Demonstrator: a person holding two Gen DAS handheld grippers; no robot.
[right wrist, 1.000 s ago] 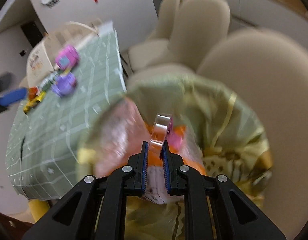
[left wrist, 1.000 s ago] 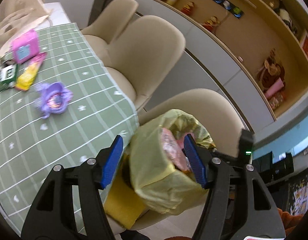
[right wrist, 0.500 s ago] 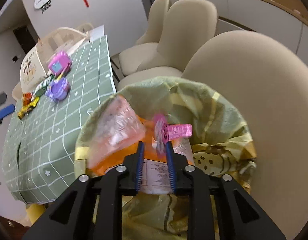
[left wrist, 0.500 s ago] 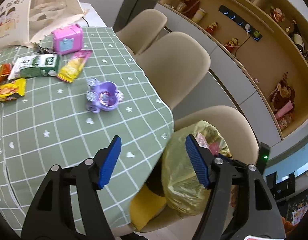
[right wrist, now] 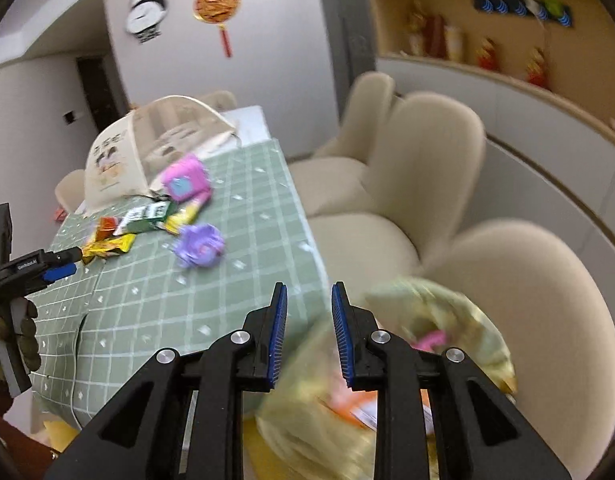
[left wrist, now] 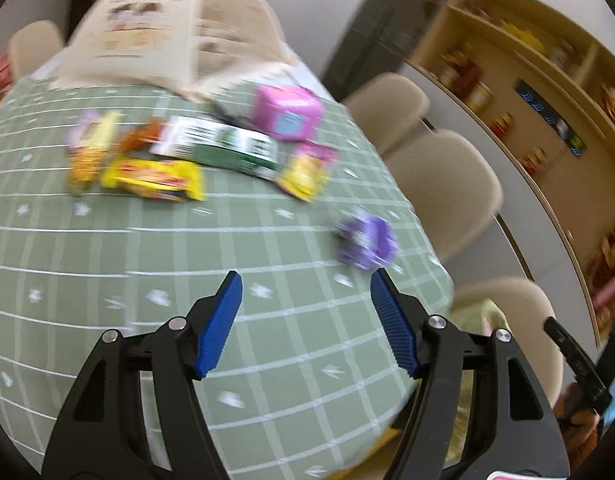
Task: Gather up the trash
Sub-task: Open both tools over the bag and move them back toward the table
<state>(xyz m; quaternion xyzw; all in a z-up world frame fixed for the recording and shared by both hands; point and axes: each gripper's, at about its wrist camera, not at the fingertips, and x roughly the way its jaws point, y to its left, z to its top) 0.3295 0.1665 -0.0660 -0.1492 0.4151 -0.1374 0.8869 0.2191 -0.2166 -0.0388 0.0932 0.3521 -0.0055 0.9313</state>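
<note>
A yellow trash bag (right wrist: 435, 364) sits on a beige chair (right wrist: 547, 304) beside the table, with pink and orange trash inside. My right gripper (right wrist: 306, 300) is open and empty, above the bag's left rim. My left gripper (left wrist: 305, 284) is wide open and empty over the green checked tablecloth (left wrist: 147, 280). Ahead of it lie wrappers: a yellow one (left wrist: 155, 176), a green-and-white carton (left wrist: 223, 148), a yellow-pink packet (left wrist: 307, 170) and an orange-yellow one (left wrist: 87, 152). The left gripper also shows in the right wrist view (right wrist: 47, 270) at the left.
A purple toy (left wrist: 367, 242) and a pink cube toy (left wrist: 289, 112) are on the table. A beige mesh food cover (left wrist: 155, 32) stands at the back. More beige chairs (left wrist: 439, 184) line the right side, before a wall shelf (left wrist: 547, 80).
My right gripper let go of the pink piece into the bag, opened and pulled up and back. My left gripper left the bag and swung left over the table toward the wrappers.
</note>
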